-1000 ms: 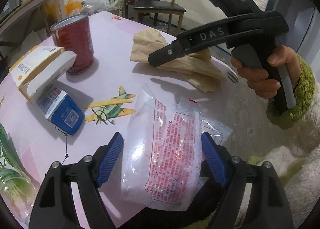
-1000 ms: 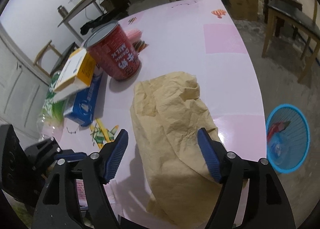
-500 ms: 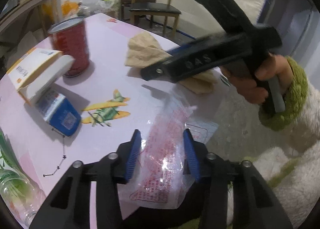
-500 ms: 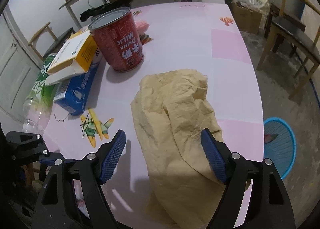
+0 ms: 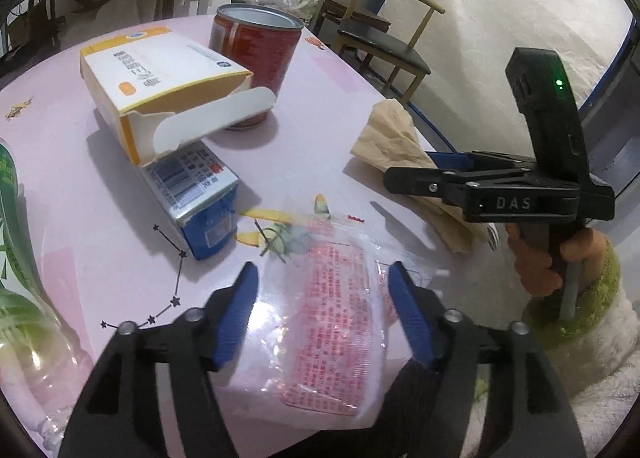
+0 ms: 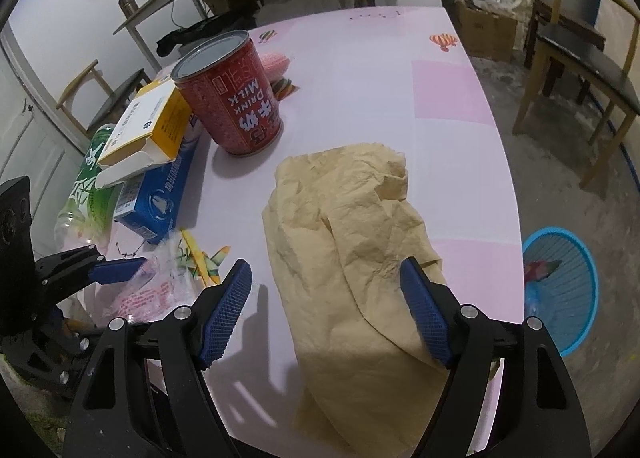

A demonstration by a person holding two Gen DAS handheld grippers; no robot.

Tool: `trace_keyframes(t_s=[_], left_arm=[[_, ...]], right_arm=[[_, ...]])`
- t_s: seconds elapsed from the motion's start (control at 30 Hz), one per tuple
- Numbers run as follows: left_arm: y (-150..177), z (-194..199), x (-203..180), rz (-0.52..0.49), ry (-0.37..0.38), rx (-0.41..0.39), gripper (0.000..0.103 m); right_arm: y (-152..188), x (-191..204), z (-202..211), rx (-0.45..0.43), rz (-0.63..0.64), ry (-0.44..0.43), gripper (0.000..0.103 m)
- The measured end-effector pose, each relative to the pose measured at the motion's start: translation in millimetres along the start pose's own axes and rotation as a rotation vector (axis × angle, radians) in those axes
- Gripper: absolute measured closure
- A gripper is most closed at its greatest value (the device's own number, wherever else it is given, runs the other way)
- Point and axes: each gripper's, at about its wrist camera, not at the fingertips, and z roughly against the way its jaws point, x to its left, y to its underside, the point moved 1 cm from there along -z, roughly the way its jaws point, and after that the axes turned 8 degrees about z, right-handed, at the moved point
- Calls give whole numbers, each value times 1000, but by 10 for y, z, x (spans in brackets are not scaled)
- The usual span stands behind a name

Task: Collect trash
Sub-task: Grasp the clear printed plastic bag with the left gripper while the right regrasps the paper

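I can't read the red print on the clear plastic wrapper (image 5: 324,322), and its near end is cut off under my left gripper (image 5: 322,314). A blue carton (image 5: 196,198), an open yellow-white box (image 5: 160,86) and a red can (image 5: 256,54) crowd the far left of the pink table (image 5: 312,106). The wrapper lies flat between the left fingers, which are opening, pads apart from it. My right gripper (image 6: 326,314) stands wide, straddling crumpled tan paper (image 6: 348,234).
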Motion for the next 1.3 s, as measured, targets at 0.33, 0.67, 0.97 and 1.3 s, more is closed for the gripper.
trace_keyframes(t_s=[0.33, 0.67, 0.97, 1.3], left_arm=[[-31, 231, -44, 18, 98, -24, 13], [226, 148, -184, -192, -50, 48, 12], [255, 19, -199, -209, -99, 61, 30], [200, 83, -96, -158, -106, 42, 51]], right_arm=[[13, -5, -7, -4, -6, -9, 30], [25, -2, -7, -9, -5, -12, 30], [47, 33, -19, -12, 20, 2, 29], [83, 104, -29, -12, 68, 54, 35]])
